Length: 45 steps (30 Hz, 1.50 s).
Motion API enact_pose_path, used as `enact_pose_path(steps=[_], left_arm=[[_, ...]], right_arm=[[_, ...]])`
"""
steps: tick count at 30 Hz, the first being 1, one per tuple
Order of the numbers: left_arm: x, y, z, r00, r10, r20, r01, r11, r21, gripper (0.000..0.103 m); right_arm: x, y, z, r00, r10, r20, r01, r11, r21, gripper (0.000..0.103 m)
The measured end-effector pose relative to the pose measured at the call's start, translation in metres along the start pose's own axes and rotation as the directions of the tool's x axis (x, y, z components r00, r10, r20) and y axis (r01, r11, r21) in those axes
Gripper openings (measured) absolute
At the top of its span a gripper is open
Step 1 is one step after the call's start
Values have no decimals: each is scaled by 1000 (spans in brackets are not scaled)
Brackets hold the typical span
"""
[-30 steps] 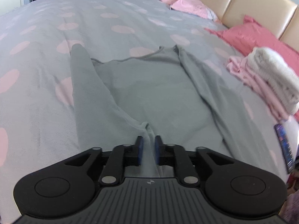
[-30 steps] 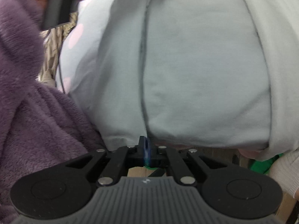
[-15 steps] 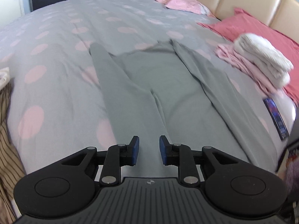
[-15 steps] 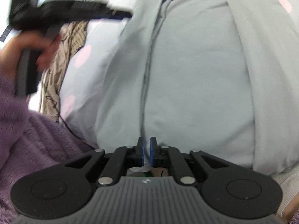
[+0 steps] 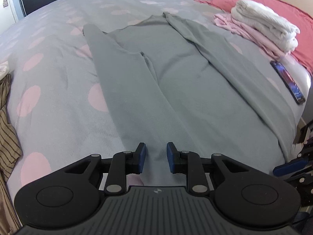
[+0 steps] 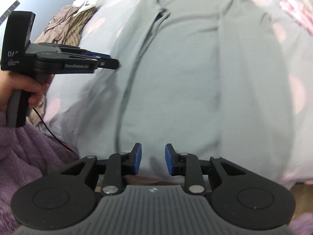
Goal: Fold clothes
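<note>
Spotted bed [image 5: 58, 62] carries grey shirt [image 5: 176, 74], spread flat, sleeves folded inward. Left gripper [image 5: 154, 157] and right gripper [image 6: 150, 159] hover at hem, both parted, empty. Next: pinch hem, fold toward collar.

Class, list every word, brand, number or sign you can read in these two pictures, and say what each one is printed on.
"DA", cut off at the edge: on the camera block of the left gripper, right wrist view.
Small white lines under it: too small to read.
Raised brand lettering on that gripper's side: too blurred to read surely.
Phone screen on the bed: nothing legible.
Round logo on each gripper's base: no letters readable.
</note>
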<state>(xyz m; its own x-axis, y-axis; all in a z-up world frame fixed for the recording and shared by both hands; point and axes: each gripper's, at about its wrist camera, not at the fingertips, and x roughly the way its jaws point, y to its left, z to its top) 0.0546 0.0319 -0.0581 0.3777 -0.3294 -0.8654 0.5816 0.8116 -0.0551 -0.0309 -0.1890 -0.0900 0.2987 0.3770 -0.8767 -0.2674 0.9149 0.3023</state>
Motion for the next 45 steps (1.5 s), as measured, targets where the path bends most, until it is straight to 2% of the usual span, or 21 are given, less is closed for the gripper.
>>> enact_pose_path(steps=[7, 12, 15, 18, 20, 24, 25, 28, 30, 32, 35, 39, 45], left_arm=[[-4, -11, 20, 997, -68, 36, 70, 996, -61, 22], [4, -25, 27, 994, -100, 41, 103, 993, -63, 22], [11, -31, 31, 993, -116, 28, 117, 991, -63, 22], [18, -35, 36, 991, -134, 11, 134, 989, -64, 22], [22, -38, 39, 989, -146, 1, 145, 987, -66, 22], [30, -47, 48, 987, -162, -20, 160, 985, -58, 23], [32, -50, 51, 986, -165, -23, 164, 985, -50, 24], [37, -60, 60, 983, -180, -30, 179, 983, -33, 24], [41, -67, 68, 981, -191, -36, 190, 981, -26, 25], [45, -73, 77, 979, -198, -41, 198, 980, -19, 25], [49, -83, 97, 974, -222, -36, 221, 975, -18, 25], [57, -99, 130, 968, -250, -22, 249, 968, -21, 40], [89, -126, 183, 963, -265, -44, 261, 963, -70, 46]], right_arm=[[-23, -51, 7, 990, -136, -40, 134, 989, -60, 29], [-36, -104, 6, 974, -225, -36, 225, 974, 2, 29], [-37, -128, 2, 974, -225, -39, 227, 971, 71, 30], [-31, -138, -1, 982, -182, -41, 185, 978, 95, 30], [-25, -139, -2, 986, -162, -45, 165, 982, 88, 32], [-18, -134, -6, 983, -181, -33, 183, 981, 67, 34], [-18, -131, -7, 982, -186, -29, 187, 980, 64, 32], [-17, -120, -10, 979, -202, -19, 202, 978, 53, 16], [-12, -109, -11, 970, -241, -14, 241, 970, 17, 15], [-8, -101, -10, 963, -271, -14, 270, 962, -29, 10], [-11, -92, -7, 957, -291, -19, 288, 953, -99, 7], [-15, -82, -7, 951, -308, -9, 303, 939, -161, 7], [-21, -65, -5, 961, -276, 22, 273, 934, -229, 7]])
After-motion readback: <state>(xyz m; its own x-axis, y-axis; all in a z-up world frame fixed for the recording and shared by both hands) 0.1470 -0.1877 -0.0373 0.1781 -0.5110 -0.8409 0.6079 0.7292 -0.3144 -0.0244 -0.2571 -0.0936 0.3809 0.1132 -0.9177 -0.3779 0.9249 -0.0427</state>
